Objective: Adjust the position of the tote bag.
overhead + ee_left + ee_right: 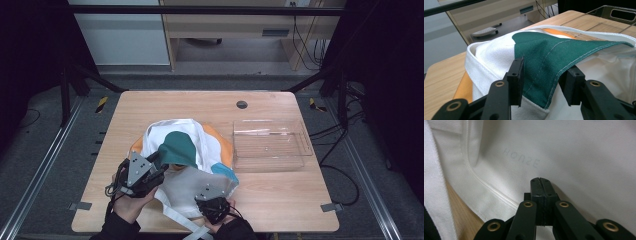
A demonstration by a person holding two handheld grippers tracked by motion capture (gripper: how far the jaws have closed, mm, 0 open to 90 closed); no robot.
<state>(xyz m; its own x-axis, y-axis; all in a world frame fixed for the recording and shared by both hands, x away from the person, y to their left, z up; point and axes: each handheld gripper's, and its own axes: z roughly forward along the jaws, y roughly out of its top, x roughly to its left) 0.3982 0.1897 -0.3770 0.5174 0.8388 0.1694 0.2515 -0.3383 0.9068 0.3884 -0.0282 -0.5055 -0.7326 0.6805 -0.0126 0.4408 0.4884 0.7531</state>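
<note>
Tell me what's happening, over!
Left gripper open around bag's green flap. Right gripper shut, against white cloth; grip unclear. Clear tray beside bag, not blocking.

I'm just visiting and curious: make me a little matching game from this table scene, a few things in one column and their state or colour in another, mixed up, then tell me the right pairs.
Things:
1. left gripper
2. right gripper
3. clear tray
4. cloth bag

States or colours:
A. empty and see-through, on the table's right part
B. jaws pressed together above white fabric
C. mostly white, with green, orange and blue patches
D. jaws open, one on either side of a green fabric flap

Right pairs: 1-D, 2-B, 3-A, 4-C
</note>
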